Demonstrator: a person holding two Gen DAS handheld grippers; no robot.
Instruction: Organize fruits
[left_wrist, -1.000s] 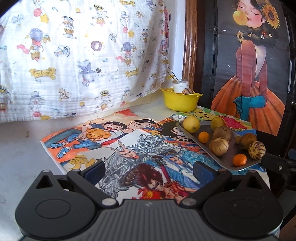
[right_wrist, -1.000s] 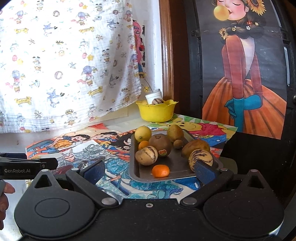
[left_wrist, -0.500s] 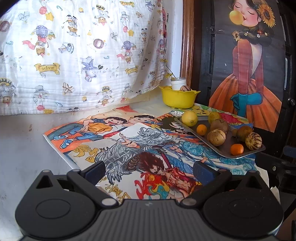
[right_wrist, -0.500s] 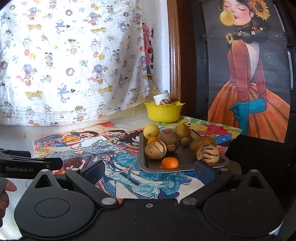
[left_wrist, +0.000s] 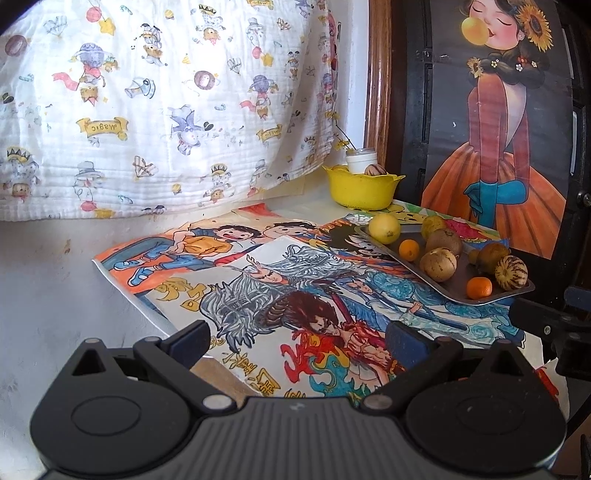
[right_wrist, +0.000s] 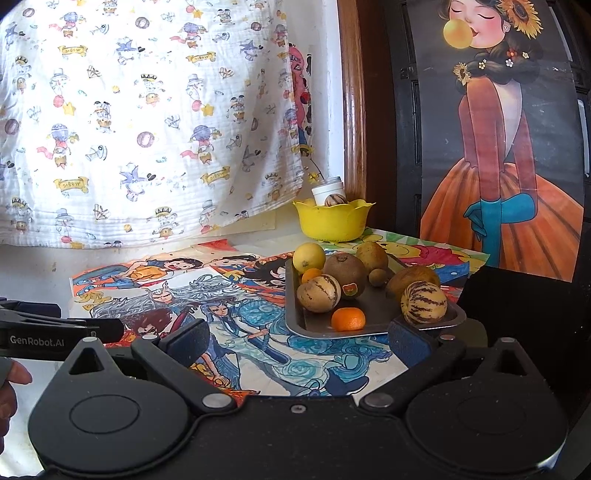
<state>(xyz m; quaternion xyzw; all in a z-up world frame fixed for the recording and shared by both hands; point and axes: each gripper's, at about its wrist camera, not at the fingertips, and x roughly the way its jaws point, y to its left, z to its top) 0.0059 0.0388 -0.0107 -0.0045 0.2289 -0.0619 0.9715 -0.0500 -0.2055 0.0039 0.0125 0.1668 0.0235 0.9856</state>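
Observation:
A grey metal tray (right_wrist: 380, 321) (left_wrist: 491, 295) at the table's right holds several fruits: a yellow lemon (right_wrist: 308, 257) (left_wrist: 384, 228), a small orange (right_wrist: 348, 319) (left_wrist: 479, 287), striped melons (right_wrist: 423, 302) (left_wrist: 511, 270), and brown kiwi-like fruits (right_wrist: 345, 274). Behind it stands a yellow bowl (right_wrist: 332, 219) (left_wrist: 360, 188) with one striped fruit inside. My right gripper (right_wrist: 299, 338) is open, just in front of the tray, nothing between its fingers. My left gripper (left_wrist: 299, 338) is open over the drawings, left of the tray.
Colourful drawings (left_wrist: 258, 280) cover the table top. A patterned white cloth (left_wrist: 147, 103) hangs behind. A white jar (right_wrist: 328, 190) stands behind the bowl. A dark door with a poster (right_wrist: 498, 147) is at the right. A hand (right_wrist: 11, 384) holds the left gripper.
Both grippers have drawn back from the table and risen a little, so the tray and drawings appear farther away. Both stay open. The fruits have not moved.

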